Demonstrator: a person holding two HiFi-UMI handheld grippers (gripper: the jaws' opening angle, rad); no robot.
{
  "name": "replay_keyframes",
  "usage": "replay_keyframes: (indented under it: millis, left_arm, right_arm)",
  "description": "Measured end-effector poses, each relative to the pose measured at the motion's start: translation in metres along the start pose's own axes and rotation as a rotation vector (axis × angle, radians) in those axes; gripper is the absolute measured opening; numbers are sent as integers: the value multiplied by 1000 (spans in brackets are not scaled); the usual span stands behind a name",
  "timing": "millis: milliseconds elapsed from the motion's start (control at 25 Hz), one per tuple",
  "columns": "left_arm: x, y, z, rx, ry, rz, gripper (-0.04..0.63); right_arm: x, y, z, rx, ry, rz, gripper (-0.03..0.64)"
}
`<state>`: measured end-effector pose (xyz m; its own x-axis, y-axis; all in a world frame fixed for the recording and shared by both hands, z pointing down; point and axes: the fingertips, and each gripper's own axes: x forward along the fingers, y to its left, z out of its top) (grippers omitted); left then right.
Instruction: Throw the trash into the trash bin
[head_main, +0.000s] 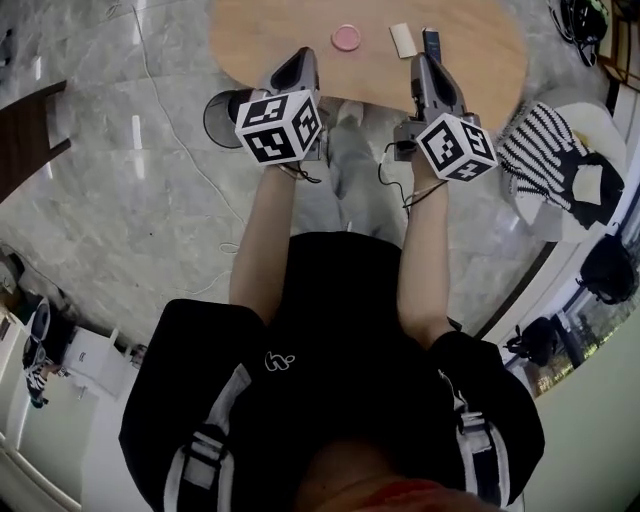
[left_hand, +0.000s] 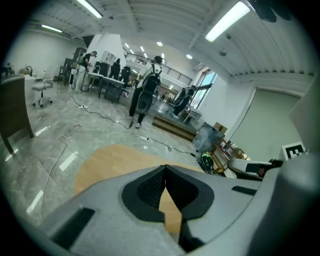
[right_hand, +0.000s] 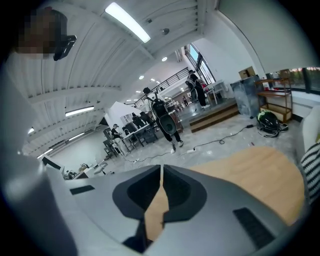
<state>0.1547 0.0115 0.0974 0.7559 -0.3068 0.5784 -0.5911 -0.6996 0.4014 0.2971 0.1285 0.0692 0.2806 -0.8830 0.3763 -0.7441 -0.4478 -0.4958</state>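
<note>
Left gripper (head_main: 305, 58): jaws pressed together, nothing between.
Right gripper (head_main: 424, 62): jaws closed tip to tip, empty.
Trash: pink disc (head_main: 346, 37) and pale slip (head_main: 403, 40) on wooden table (head_main: 480, 50), ahead of both grippers, untouched.
Bin (head_main: 222, 115): dark, round, on floor beside left gripper; contents unclear.

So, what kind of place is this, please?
Probably an open-plan office or lab hall: desks in the background, cables trailing across a polished stone floor, and long ceiling strip lights.
</note>
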Motion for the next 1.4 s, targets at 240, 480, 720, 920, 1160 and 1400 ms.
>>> replay_keyframes:
  millis: [240,480,720,920,1160,1400]
  left_arm:
    - [29,24,-42,28,70,35,6]
    - [66,38,-86,22,120,59,6]
    - [102,56,-124,3,127,65,6]
    - [133,76,-157,-31,108,79,6]
    - [148,96,-188,-86,105,117,6]
    - [153,108,-201,-119,103,149,6]
  right_arm:
    - [31,-26,-48,15,53,17,20]
    - [58,-46,-93,4,112,56,20]
    - [92,-70,-142,-71,178,103,20]
    - [125,-82,-179,-166,201,155,20]
    - [150,-83,-225,-266,273,218,174]
    - [178,-95,-260,-425,364,192,275]
